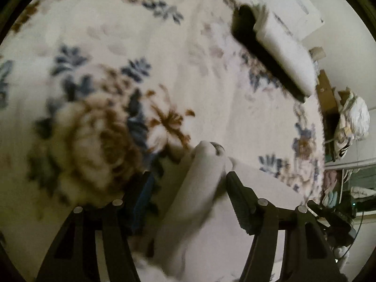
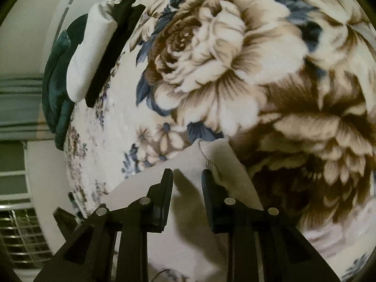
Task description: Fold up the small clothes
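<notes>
Both claws gape over the white garment (image 2: 188, 211) on the floral blanket (image 2: 235, 70), neither gripping it: the left claw (image 1: 188, 178) straddles a raised fold, the right claw (image 2: 187, 176) a flat corner. Only the left wrist view shows clutter beyond the blanket's edge.

White garment (image 2: 188, 211), brown-and-blue floral blanket (image 2: 211, 58), black and white folded clothes (image 2: 94, 47), possibly teal cushion (image 2: 56, 82)

Motion smears nearly all of the left wrist view: the floral blanket (image 1: 98, 108) loses its petals to streaks, and the white garment (image 1: 199, 188) between the fingers shows no clear hem. Its lower part runs off the bottom edge. The clutter by the wall (image 1: 352, 117) is too small and bent to identify. In the right wrist view, the white garment (image 2: 188, 223) disappears behind the fingers, and the dark green bundle (image 2: 56, 89) sits partly hidden behind the folded white piece (image 2: 91, 51).
</notes>
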The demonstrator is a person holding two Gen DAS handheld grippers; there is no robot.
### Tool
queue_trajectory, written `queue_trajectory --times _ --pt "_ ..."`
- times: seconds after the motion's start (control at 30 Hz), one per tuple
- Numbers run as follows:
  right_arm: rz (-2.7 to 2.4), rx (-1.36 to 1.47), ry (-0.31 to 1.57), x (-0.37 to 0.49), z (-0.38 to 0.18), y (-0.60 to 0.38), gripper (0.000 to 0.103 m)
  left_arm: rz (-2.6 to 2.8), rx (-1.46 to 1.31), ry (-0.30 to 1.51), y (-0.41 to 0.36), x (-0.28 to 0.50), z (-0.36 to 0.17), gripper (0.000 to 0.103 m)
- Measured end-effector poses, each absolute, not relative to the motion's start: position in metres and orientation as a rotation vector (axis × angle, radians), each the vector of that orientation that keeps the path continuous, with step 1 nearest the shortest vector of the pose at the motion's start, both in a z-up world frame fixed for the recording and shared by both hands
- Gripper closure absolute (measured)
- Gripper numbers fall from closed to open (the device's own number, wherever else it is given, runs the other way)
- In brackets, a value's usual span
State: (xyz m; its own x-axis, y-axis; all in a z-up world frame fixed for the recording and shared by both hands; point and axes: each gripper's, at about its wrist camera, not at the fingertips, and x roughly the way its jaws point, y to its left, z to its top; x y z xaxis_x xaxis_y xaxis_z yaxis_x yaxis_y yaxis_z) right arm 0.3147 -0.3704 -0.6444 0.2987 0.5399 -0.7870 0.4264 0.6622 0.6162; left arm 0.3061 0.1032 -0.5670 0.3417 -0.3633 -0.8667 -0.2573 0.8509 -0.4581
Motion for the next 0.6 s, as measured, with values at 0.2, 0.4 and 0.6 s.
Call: queue_trajectory --times 0.2,0.4,0.6 --pt "0.006 0.866 1.319 0.273 -0.608 -0.394 0.042 -0.027 -0.709 1.264 0.127 0.259 -0.549 0.039" --pt "-0.04 0.919 1.463 0.231 -0.636 -0.396 0.041 -0.052 -0.784 1.318 0.102 0.243 -0.575 0.042" --pt "-0.001 1.043 1.445 0.223 -0.657 -0.383 0.095 -0.034 -0.787 1.267 0.088 0.238 -0.563 0.101"
